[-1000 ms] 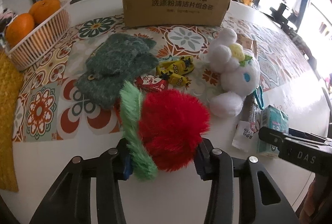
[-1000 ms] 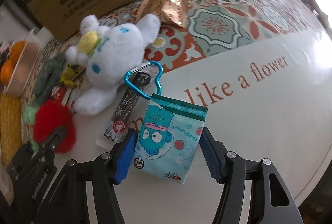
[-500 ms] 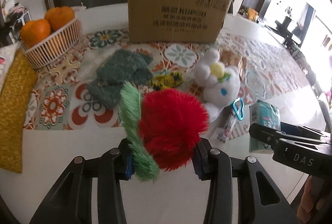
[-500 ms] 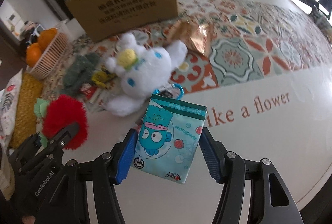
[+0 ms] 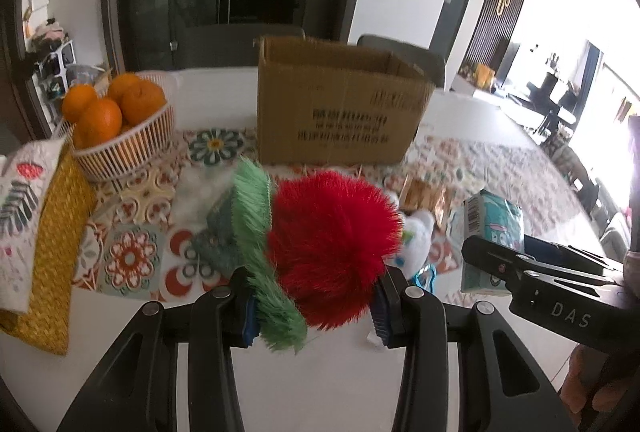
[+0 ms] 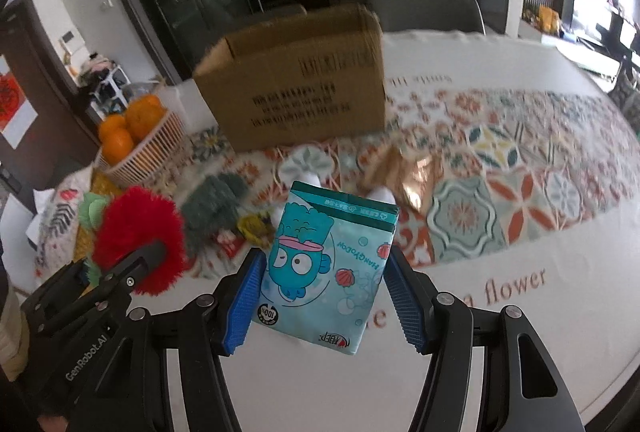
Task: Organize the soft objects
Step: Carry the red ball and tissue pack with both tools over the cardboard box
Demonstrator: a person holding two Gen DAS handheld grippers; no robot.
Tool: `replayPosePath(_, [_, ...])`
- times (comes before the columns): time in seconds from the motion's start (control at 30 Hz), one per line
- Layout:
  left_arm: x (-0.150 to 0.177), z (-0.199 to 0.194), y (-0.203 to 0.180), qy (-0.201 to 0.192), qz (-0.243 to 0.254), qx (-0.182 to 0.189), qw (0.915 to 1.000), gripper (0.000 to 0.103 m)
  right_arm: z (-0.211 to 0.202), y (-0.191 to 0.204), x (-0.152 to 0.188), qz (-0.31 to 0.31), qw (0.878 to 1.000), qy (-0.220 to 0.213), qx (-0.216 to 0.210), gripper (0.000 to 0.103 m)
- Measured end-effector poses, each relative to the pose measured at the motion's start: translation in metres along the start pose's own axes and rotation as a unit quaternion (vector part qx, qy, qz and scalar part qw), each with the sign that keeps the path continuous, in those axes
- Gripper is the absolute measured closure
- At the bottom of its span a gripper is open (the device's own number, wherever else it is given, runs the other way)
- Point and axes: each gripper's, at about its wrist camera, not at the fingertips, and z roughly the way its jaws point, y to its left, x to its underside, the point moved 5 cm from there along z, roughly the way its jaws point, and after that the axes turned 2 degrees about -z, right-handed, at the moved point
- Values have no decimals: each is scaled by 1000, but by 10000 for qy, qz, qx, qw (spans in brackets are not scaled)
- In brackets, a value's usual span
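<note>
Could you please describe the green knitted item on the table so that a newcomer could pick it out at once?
Start at the cardboard box on the patterned tablecloth. The green knitted item lies on the cloth in front of it, right of the basket of oranges. Unlike the shiny copper packet, it is fuzzy, dull dark green.

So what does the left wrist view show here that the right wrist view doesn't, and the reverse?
Left wrist only: the green fringe of the red fluffy toy held in the left gripper, and the barcode side of the tissue pack.

Right wrist only: the pack's cartoon front between the right gripper pads, and the "flower" lettering on the tablecloth.

Both: the open cardboard box, the basket of oranges, the copper foil packet and the green knit item.
</note>
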Motion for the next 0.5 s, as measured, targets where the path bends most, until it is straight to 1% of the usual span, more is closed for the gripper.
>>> replayPosePath(0.2, [-25,-9,-3,-275,74,-4,9996,60,-11,2,-25,-50,9993,-369,-46,42])
replayPosePath(0.5, [-69,-6,-5,-641,146,92,9978,60,-17,6,-72,-158,9958,-897,-87,42])
